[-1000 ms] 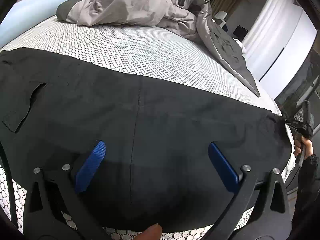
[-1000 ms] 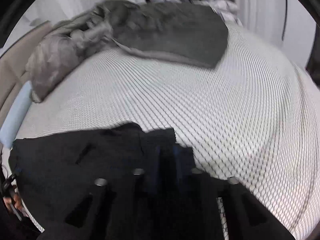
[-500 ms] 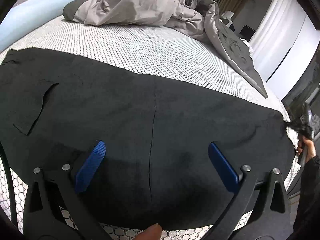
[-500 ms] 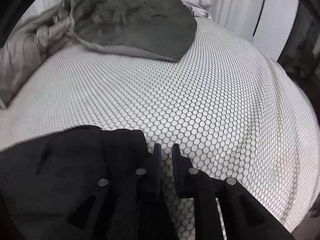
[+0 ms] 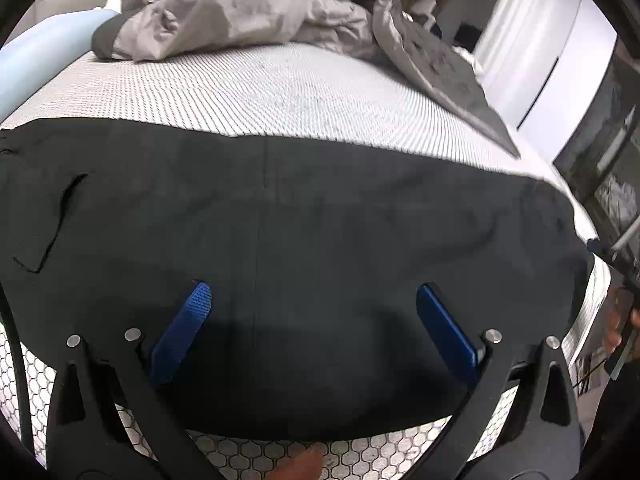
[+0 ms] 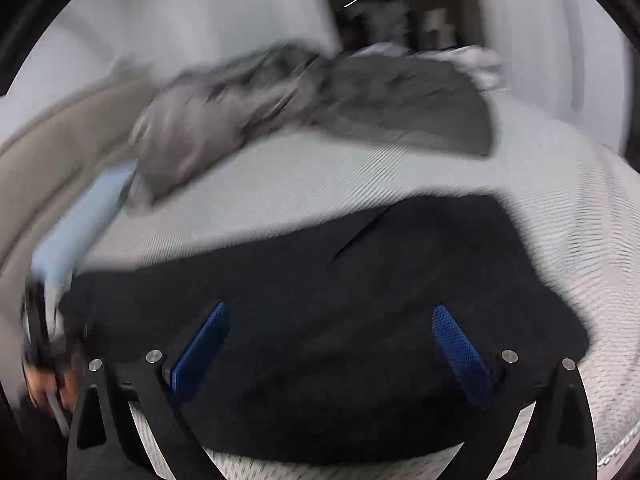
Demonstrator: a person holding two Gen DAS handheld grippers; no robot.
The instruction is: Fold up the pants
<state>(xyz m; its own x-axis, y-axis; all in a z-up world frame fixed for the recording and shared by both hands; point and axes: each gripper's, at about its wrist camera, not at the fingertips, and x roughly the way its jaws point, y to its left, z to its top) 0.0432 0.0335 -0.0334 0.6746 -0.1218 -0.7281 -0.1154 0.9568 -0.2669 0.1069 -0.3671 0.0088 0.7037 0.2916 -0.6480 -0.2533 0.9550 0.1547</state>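
Black pants [image 5: 320, 240] lie flat across the near part of the mattress, a pocket slit at their left end. My left gripper [image 5: 312, 320] hovers over their near edge, open, its blue pads [image 5: 180, 332] wide apart and gripping nothing. In the blurred right wrist view the pants [image 6: 360, 300] fill the lower half. My right gripper [image 6: 332, 344] is above them with its jaws opening; the cloth lies under the pads, not pinched. A hand [image 5: 616, 328] shows at the right edge of the left wrist view.
A crumpled grey duvet [image 5: 256, 8] is piled at the far side of the honeycomb-patterned mattress [image 5: 280, 92]. A light blue pillow [image 5: 40, 52] lies at the far left. White wardrobe doors [image 5: 560, 40] stand beyond the bed's right side.
My right gripper was shut on the pants' end; it has let go, opened wide and swung so the pants now fill its view. The left gripper shifted only slightly.
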